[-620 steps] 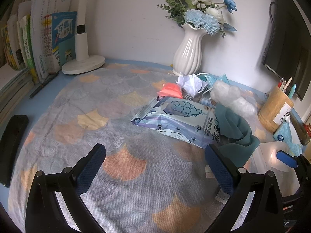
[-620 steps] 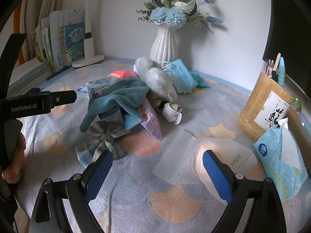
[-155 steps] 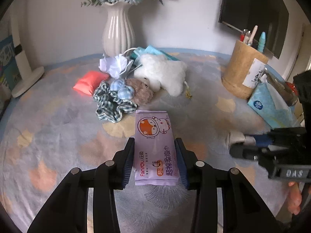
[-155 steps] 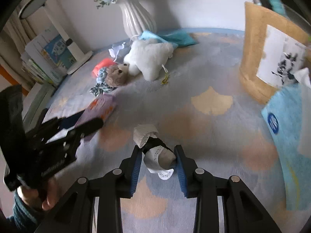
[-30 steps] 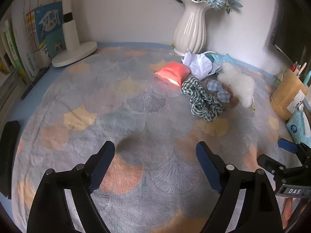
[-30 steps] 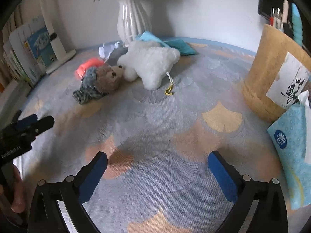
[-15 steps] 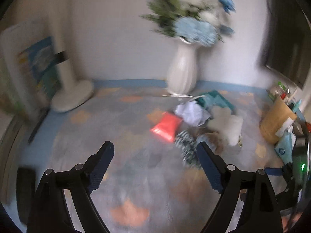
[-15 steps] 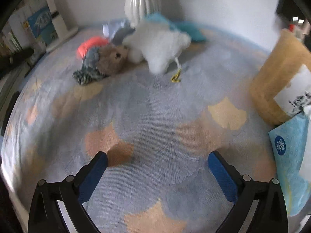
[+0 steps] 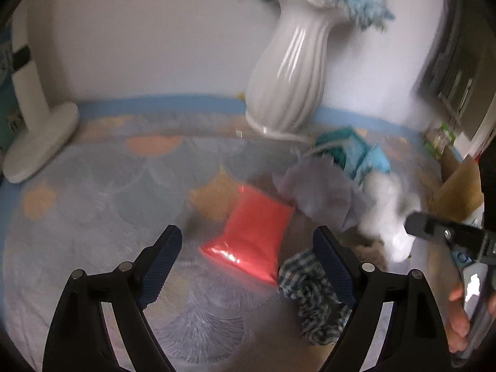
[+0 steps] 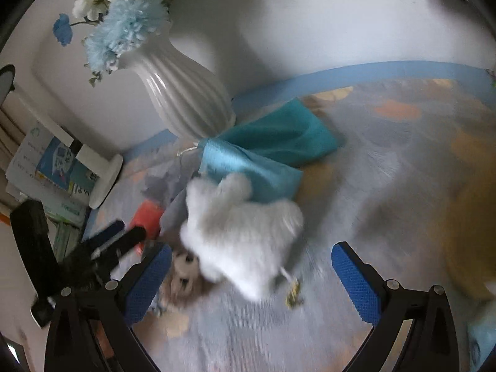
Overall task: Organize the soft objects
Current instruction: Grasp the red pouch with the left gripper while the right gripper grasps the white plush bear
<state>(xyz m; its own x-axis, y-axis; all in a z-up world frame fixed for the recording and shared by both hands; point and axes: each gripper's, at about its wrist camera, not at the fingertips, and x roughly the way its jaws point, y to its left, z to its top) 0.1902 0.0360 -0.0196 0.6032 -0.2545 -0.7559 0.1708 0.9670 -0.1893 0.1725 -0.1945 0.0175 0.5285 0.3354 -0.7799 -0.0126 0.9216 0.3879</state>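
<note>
Now the left gripper hangs with its jaws spread wide and empty, the red packet framed between them at lower centre of its view — the checked scrunchie just right of it. Likewise the right gripper gapes, holding nothing, with the white plush toy mid-frame between its fingers. Beyond lie a teal cloth and the white vase, upper left, on the patterned counter.

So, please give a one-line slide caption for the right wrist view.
Open right gripper above a white plush toy, beside teal cloth and a white vase.
</note>
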